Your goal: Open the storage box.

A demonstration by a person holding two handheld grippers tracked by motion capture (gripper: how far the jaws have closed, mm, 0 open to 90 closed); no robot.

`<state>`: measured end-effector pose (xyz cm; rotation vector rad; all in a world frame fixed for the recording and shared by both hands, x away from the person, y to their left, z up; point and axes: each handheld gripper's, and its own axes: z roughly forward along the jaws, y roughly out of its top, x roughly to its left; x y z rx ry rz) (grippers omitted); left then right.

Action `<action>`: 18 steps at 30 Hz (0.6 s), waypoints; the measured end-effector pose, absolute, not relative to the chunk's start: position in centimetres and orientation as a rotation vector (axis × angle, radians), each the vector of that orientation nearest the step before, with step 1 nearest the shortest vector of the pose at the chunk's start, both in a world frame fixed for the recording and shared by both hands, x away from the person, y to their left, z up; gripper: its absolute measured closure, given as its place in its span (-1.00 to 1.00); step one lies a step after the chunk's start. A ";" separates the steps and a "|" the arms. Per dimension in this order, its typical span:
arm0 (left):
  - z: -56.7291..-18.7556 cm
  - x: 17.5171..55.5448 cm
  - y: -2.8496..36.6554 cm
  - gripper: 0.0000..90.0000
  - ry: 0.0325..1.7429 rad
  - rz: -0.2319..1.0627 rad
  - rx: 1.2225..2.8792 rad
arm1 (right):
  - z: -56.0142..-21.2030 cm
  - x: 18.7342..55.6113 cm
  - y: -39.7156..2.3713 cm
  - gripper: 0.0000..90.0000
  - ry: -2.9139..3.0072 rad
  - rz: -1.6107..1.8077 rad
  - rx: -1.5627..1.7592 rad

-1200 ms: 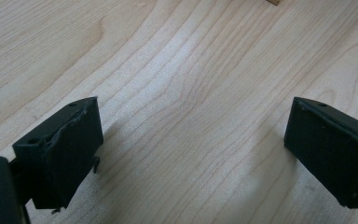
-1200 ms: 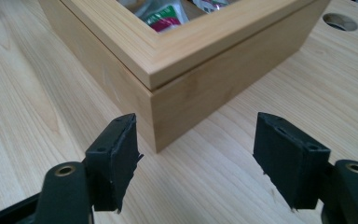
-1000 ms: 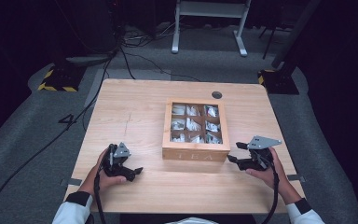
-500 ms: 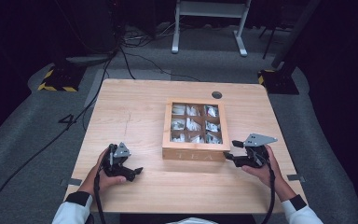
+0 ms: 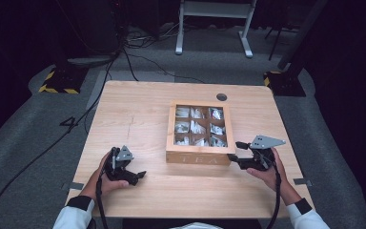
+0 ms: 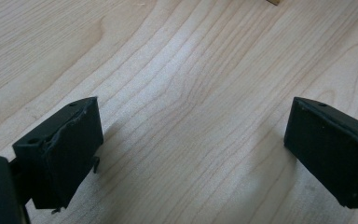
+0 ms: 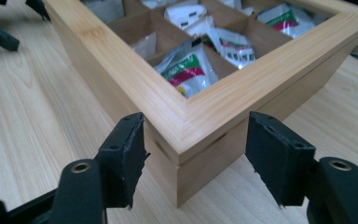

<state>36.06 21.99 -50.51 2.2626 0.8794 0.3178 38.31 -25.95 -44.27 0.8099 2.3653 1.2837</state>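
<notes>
Box (image 5: pixel 198 133) of wood sits in the middle of the worktop (image 5: pixel 138 114), seen from the high view. It has a lid with a see-through top, and small tea bags (image 5: pixel 196 128) lie in its nine little rooms. The left gripper (image 5: pixel 134 174) rests on the worktop, near the box's front left corner but apart from it. The right gripper (image 5: pixel 237 151) is just beside the box's front right corner.

In the left gripper view, the two black fingers (image 6: pixel 65 154) stand wide open. Bare wood lies between them. They hold nothing.

In the right gripper view, the box corner (image 7: pixel 182 135) pokes in between the two fingers (image 7: pixel 123 156). One finger is on each side of the corner. The fingers have just been closing a bit, with the corner between them, but gaps show on both sides, so they do not press on it yet. A thin line runs below the lid's edge, where the lid meets the box.

The step in hand looks like getting a hold on the lid at this corner. Next, I think the fingers must close on the lid part above that line, then lift gently. The left gripper may need to hold the box down so it does not slide.
</notes>
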 end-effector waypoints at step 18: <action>-50.5 36.1 22.0 -0.89 0.880 0.318 2.262 | -45.0 38.6 -25.2 -0.15 2.410 1.211 0.829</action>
